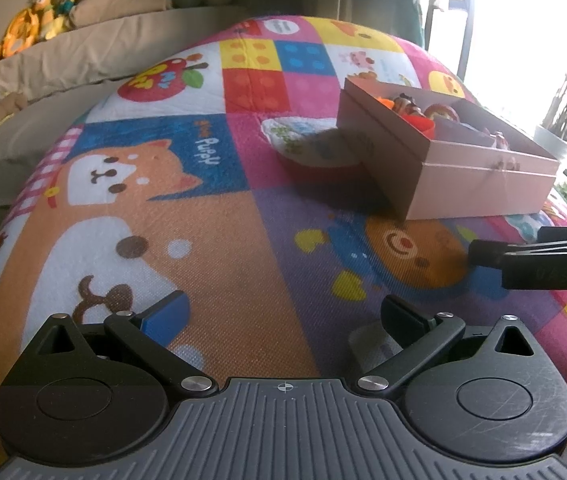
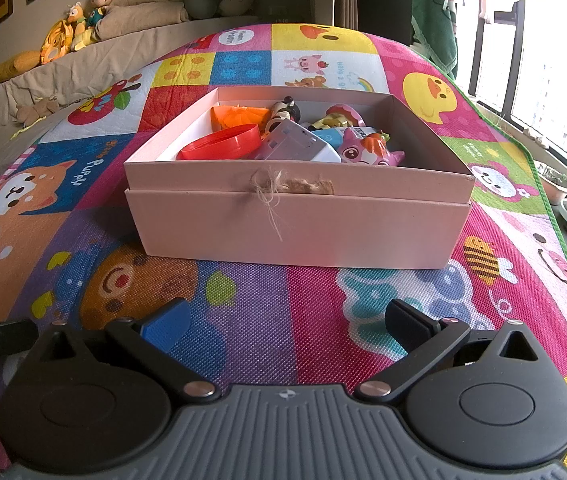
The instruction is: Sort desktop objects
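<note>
**Toys boxed, both claws idle over the mat**

The pale pink cardboard box (image 2: 299,220) sits nested in its lid on the bright cartoon play mat (image 2: 243,300), probably to keep everything together. Inside it lie the red round plastic lid (image 2: 221,145), pink cat toy (image 2: 367,152) and other toys, piled so deep ones are hidden. Left gripper (image 1: 283,316) and right gripper (image 2: 285,320) both gape, released, holding nothing. A patterned bowl-like thing (image 1: 315,148) behind the box is half cut off.

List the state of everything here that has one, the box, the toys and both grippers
Pink box: open, no lid on it, sitting on the play mat.
Toys: piled inside the box.
Red round lid: in the box, leaning tilted.
Twine bow: tied on the box front.
Left gripper: open, empty.
Right gripper: open, empty.
</note>
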{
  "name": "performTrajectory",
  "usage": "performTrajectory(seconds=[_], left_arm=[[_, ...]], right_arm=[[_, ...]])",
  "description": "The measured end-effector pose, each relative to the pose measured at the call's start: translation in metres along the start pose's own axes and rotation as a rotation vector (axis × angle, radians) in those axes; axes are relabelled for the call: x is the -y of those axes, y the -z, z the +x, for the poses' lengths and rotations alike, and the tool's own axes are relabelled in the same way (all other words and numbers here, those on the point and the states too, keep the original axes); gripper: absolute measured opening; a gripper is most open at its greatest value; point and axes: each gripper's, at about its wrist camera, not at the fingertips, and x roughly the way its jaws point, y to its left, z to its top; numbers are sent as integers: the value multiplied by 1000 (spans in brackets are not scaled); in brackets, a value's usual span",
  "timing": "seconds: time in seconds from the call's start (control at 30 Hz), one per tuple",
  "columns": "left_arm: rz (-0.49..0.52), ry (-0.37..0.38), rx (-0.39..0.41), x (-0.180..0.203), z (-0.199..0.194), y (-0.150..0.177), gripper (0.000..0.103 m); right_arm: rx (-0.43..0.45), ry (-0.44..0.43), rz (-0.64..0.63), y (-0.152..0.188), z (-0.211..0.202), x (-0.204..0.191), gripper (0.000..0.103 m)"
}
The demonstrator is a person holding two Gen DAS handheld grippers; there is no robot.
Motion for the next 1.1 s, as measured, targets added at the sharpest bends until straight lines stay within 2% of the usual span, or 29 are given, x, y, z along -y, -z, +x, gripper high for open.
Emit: performTrajectory(seconds=[1.1], left_arm=[[17, -12, -7, 3, 1, 1, 103]], right_arm=[[0, 0, 0, 0, 0, 0, 103]])
